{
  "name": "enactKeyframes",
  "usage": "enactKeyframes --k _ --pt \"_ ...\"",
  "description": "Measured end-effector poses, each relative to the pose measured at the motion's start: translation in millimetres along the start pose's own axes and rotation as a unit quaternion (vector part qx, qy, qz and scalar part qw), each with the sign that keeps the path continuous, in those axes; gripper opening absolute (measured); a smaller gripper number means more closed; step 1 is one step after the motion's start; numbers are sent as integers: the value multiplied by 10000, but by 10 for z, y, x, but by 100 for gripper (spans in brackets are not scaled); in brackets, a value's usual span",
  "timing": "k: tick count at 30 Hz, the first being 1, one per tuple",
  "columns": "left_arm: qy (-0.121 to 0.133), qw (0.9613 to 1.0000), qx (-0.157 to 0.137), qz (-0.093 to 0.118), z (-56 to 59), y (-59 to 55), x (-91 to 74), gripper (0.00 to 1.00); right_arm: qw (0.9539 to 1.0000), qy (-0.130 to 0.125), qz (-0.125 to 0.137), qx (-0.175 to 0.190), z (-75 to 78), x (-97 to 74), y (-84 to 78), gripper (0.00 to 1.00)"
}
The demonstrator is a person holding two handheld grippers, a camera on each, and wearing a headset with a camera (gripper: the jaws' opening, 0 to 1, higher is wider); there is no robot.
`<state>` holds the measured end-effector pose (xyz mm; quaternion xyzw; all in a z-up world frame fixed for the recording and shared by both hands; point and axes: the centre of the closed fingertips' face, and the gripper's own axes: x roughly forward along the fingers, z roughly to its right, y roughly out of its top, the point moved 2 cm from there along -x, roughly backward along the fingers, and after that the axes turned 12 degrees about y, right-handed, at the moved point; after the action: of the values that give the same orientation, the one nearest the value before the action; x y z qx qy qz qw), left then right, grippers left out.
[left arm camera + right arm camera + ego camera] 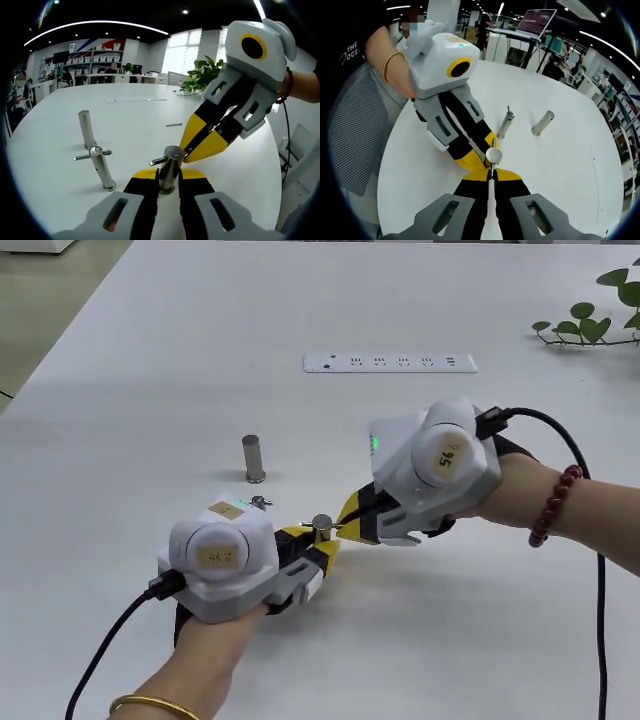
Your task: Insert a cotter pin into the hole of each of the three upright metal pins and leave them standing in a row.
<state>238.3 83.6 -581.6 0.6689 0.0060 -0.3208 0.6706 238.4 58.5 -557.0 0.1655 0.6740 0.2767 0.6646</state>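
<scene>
Roughly a third done, with the second third in hand. Finished pin (102, 169) upright on the table (470, 620), seated cotter pin (82, 157) crosswise through its upper end. Held pin (169, 169) upright on the table and clenched near its base between the fingers of the left gripper (169, 176). Fingers of the right gripper (492, 181) shut on a cotter pin (492, 186) pressed side-on against the held pin's head, its tip poking out on the far side in the left gripper view. Judged part-way through the hole rather than fully home.

Left to do: seating this cotter pin, then the bare pin (253, 458) — upright further back, well apart from both grippers, nothing through it. Spare cotter pin (174, 124) flat on the table beyond, presumably meant for it. Row not tidy yet: finished pin just beside the held pin, bare pin set off behind.

As for containers — nothing boxed or trayed among the task's parts, all loose on the bare table. Power strip (390, 363) further back.
</scene>
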Motion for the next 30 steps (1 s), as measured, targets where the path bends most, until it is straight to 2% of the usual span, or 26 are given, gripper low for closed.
enactKeyframes --k 5,10,18,30 --pt "42 10000 -39 -13 -3 -8 4 12 9999 5 75 80 -5 17 22 0" --pt "61 10000 -45 -25 -3 -16 7 12 9998 -39 116 177 1 -36 4 7" --pt "143 9999 -57 -31 -5 -24 12 12 9994 -116 67 308 -38 -115 -29 0" --pt "245 9997 -65 -54 -7 -39 16 12 9987 -176 76 465 -15 -90 -12 0"
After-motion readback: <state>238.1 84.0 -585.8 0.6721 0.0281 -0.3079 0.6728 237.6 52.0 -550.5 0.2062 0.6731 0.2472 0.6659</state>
